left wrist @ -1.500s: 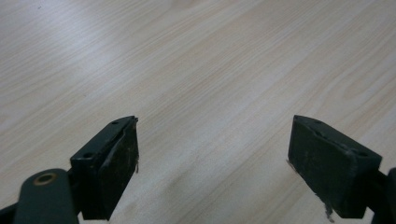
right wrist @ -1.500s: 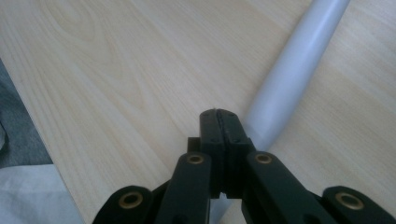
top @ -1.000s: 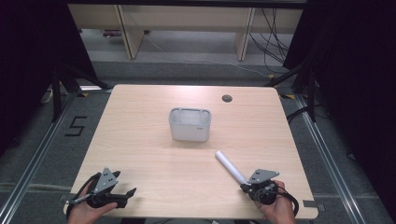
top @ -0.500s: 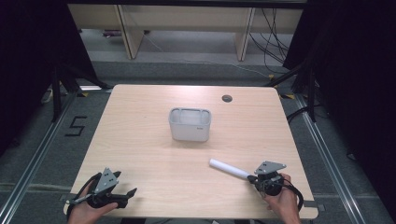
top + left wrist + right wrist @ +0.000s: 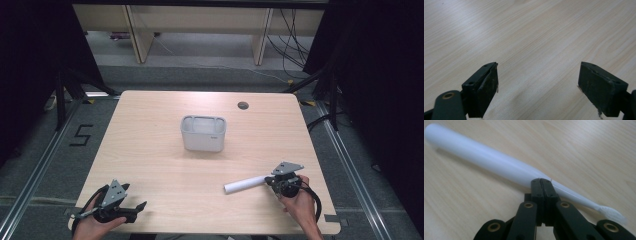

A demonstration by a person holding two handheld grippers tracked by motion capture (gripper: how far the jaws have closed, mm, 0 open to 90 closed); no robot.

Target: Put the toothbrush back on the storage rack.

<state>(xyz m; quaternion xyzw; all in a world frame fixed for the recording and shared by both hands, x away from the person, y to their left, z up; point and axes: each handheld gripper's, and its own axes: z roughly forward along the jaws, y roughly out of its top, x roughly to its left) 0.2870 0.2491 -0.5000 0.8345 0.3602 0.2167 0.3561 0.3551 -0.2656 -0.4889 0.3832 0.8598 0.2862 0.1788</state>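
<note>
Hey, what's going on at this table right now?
A person is working at a wooden table with a hand-held tool in each hand. The right tool is shut on a white toothbrush, gripping its thin neck near the bristles, with the handle sticking out to the left above the tabletop. The left tool rests open near the table's front left corner, holding nothing. A grey container stands at the table's middle, with both tools apart from it.

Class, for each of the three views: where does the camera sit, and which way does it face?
High view: above the table's near edge, facing forward and down; both hands show.
Left gripper view: on the left gripper, facing bare wood between open jaws.
Right gripper view: on the right gripper, shut on the toothbrush.
High and right gripper views share the toothbrush.
</note>
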